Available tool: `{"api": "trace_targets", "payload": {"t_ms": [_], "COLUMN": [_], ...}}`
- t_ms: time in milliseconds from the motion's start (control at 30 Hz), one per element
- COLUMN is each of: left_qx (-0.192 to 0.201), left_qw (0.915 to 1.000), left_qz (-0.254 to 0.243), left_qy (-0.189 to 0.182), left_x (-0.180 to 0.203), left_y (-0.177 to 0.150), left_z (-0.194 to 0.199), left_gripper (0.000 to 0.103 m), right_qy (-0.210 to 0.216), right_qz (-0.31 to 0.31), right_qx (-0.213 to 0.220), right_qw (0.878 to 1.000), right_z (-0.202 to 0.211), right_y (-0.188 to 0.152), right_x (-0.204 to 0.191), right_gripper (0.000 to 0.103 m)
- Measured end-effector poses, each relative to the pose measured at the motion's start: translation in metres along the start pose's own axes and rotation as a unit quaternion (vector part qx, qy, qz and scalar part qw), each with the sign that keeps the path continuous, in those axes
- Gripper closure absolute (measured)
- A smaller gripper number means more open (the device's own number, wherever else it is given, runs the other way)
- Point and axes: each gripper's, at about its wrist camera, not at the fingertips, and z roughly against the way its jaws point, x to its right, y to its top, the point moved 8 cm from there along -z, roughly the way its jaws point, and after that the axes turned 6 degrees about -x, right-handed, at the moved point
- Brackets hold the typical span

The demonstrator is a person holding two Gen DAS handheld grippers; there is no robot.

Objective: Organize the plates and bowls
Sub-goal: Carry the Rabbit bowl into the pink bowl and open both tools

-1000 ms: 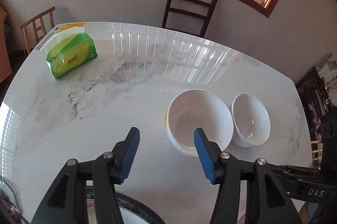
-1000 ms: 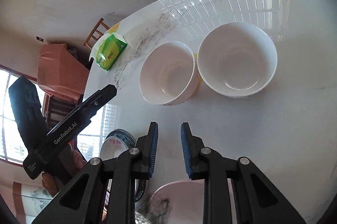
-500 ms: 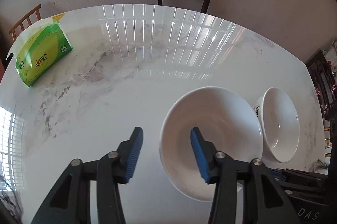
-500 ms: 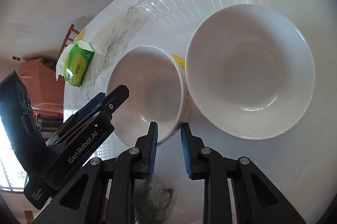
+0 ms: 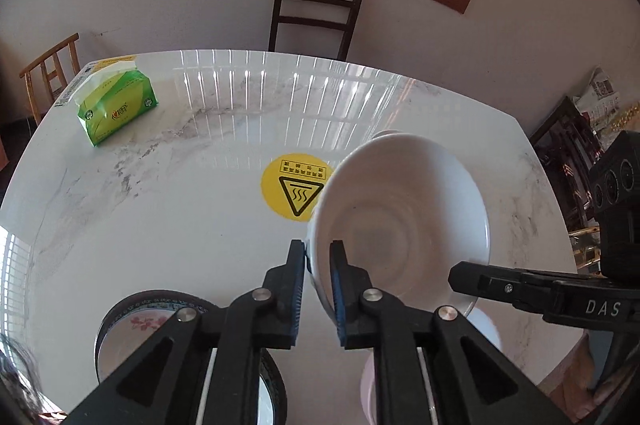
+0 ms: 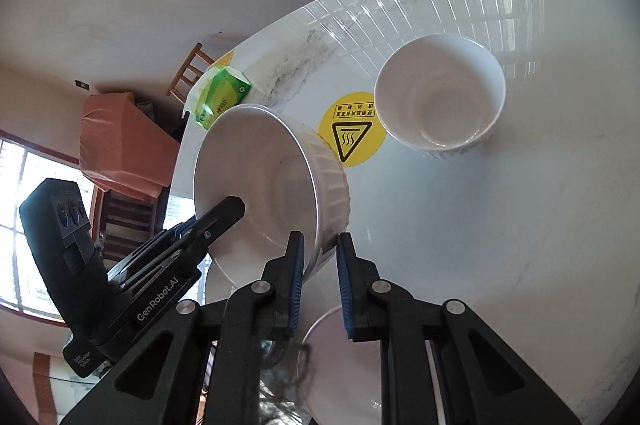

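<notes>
At the left of the marble table [image 5: 160, 225] one green tissue pack [image 5: 116, 109] is lying well apart from the crockery, and near the front edge one floral dish [image 5: 132, 325] is sitting with a dark rim. Moving right, the left gripper [image 5: 318, 253] is clenching the rim of the ribbed white bowl [image 5: 400, 217], which is hanging tilted above the table beside the one yellow warning sticker [image 5: 288, 189]. The right gripper [image 6: 320, 249] is straddling that bowl's wall on its other side, though I cannot tell whether its pads are actually pinching. So the lift-and-carry step seems to be running; the next move is probably calling for levelling the bowl and nesting it with the second white bowl [image 6: 440, 97], which is standing upright further right. That is making two white bowls, plus one pink plate [image 6: 340, 365] lying beneath the grippers
</notes>
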Motion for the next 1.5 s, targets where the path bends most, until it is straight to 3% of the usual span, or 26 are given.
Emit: {"api": "trace_targets", "payload": {"t_ms": [133,300,500,967,1200,1300,1500], "left_qx": [0.008,-0.014,-0.051,-0.083,-0.059,-0.049,-0.01], "left_qw": [0.9991,0.9981,0.9976,0.995,0.9963,0.997,0.9981], "left_qz": [-0.03,-0.039,-0.039,-0.055,-0.062,-0.059,-0.051], "left_qy": [-0.028,-0.045,-0.026,0.011,0.008,-0.007,-0.031], "left_x": [0.041,0.07,0.075,0.062,0.059,0.059,0.056], "left_y": [-0.033,-0.068,-0.094,-0.113,-0.111,-0.111,-0.106], "left_z": [0.031,0.025,-0.008,-0.042,-0.039,-0.037,-0.016], "left_gripper": [0.089,0.089,0.089,0.089,0.08,0.078,0.071], "right_qy": [-0.008,-0.033,-0.044,-0.061,-0.084,-0.103,-0.091], "right_qz": [0.015,0.01,-0.015,-0.021,0.003,0.031,0.053], "right_qx": [0.013,0.005,-0.013,-0.042,-0.034,-0.013,0.05], "right_qw": [1.0,0.999,0.999,0.997,0.996,0.994,0.993], "right_z": [0.039,0.049,0.03,-0.001,-0.005,-0.003,0.027], "right_y": [-0.046,-0.082,-0.092,-0.095,-0.097,-0.097,-0.09], "right_x": [0.006,0.026,0.056,0.068,0.064,0.061,0.061], "right_gripper": [0.087,0.087,0.087,0.088,0.088,0.086,0.086]}}
